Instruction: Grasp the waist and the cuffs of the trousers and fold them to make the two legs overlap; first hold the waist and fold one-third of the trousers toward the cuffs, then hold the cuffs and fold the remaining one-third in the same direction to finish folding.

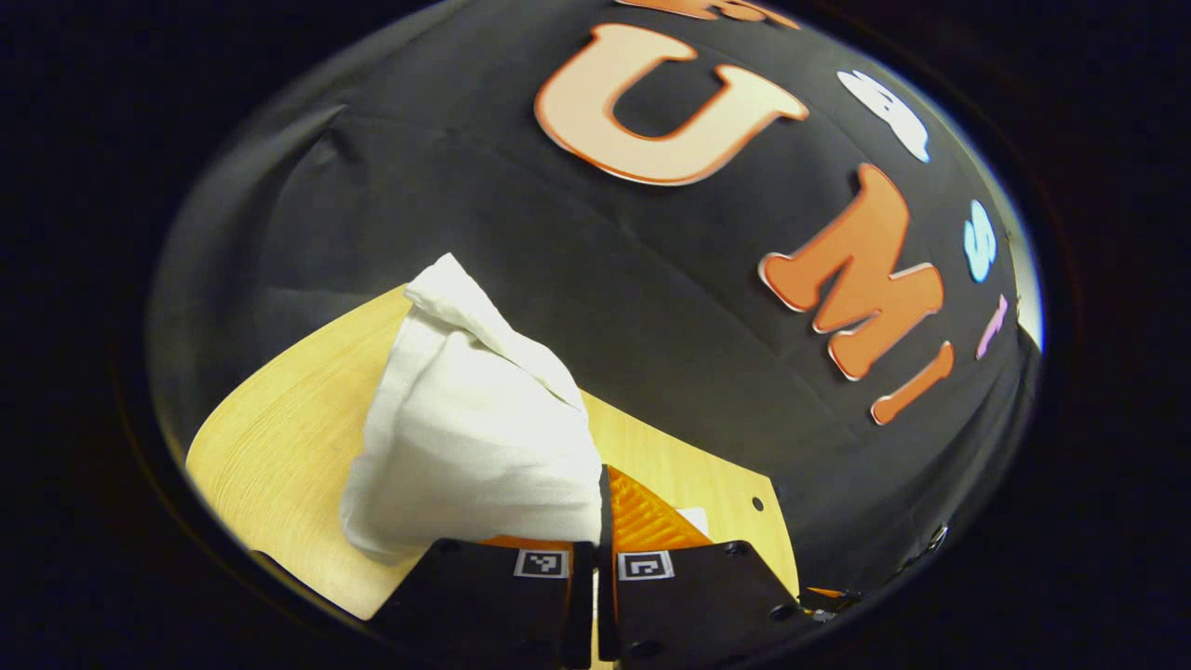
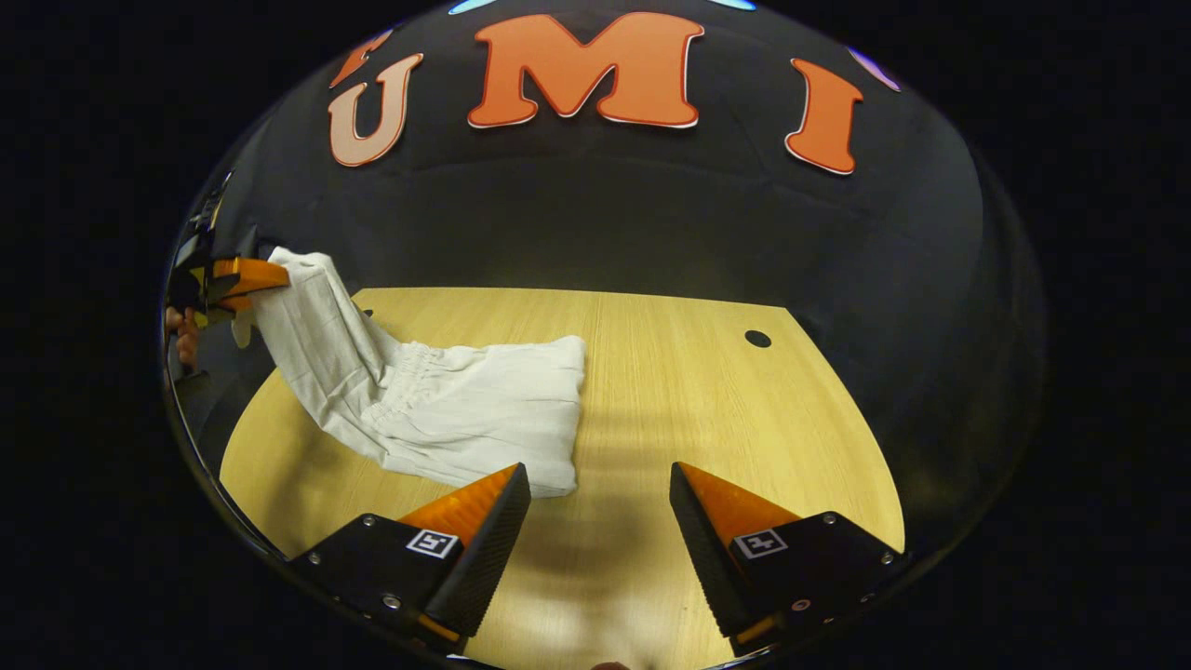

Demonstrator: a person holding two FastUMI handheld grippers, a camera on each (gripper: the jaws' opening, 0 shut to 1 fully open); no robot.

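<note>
On table (image 2: 707,391), trousers (image 2: 465,409) beside parted right gripper (image 2: 600,512).

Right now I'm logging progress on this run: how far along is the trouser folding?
Partly done. The white cotton trousers already lie as a narrowed bundle on the light wooden table, gathered waistband showing. In hand: the left gripper is shut on one end, lifting it off the table. The right gripper is open above bare wood, holding nothing. Left: laying that raised end over and squaring the stack.
</note>
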